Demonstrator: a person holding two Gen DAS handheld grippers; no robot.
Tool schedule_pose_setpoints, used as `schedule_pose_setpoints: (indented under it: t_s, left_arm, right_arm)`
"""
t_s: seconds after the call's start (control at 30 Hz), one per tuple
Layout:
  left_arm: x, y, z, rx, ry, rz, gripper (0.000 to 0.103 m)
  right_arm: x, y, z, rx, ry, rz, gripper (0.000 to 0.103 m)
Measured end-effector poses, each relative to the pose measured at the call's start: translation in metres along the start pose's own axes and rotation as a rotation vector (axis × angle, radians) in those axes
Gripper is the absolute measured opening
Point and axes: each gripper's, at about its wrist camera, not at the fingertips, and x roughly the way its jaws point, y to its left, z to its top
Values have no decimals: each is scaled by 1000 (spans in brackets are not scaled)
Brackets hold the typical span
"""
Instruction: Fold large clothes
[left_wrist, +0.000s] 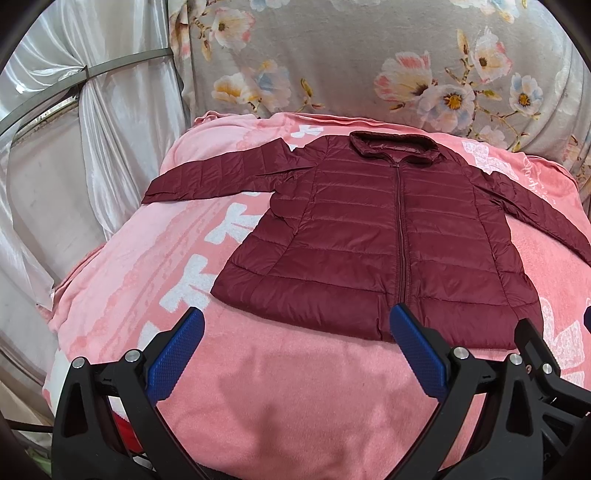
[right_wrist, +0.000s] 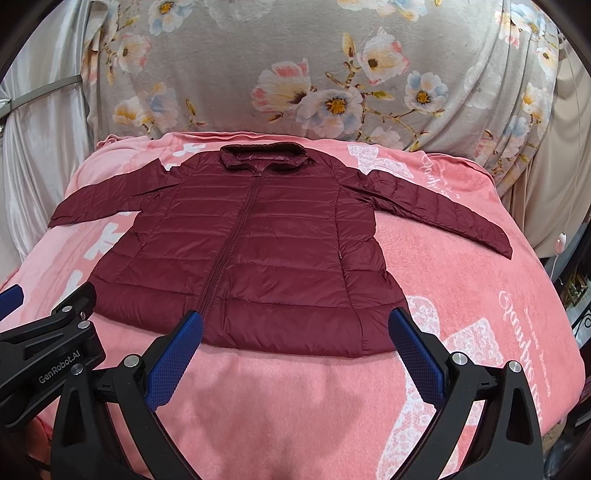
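A dark red quilted jacket lies flat and zipped on a pink blanket, collar at the far side, both sleeves spread outward. My left gripper hovers open just in front of the hem, nothing between its blue pads. My right gripper is also open at the hem's near edge, its blue pads empty. The left gripper's black body shows at the left edge of the right wrist view.
A grey floral cover rises behind the blanket. White satin curtains hang at the left. The blanket drops off at its left and right edges; a white cable hangs at the far right.
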Motion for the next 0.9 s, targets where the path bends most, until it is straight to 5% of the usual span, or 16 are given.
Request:
schedule_pose_setpoints:
  t_s: [0.63, 0.9]
  left_arm:
    - [10, -1, -2, -6, 10, 4, 98]
    - [34, 7, 7, -55, 50, -18, 98]
  right_arm:
    - [5, -7, 1, 16, -10, -5, 98]
    - [45, -84, 18, 153, -25, -1, 98]
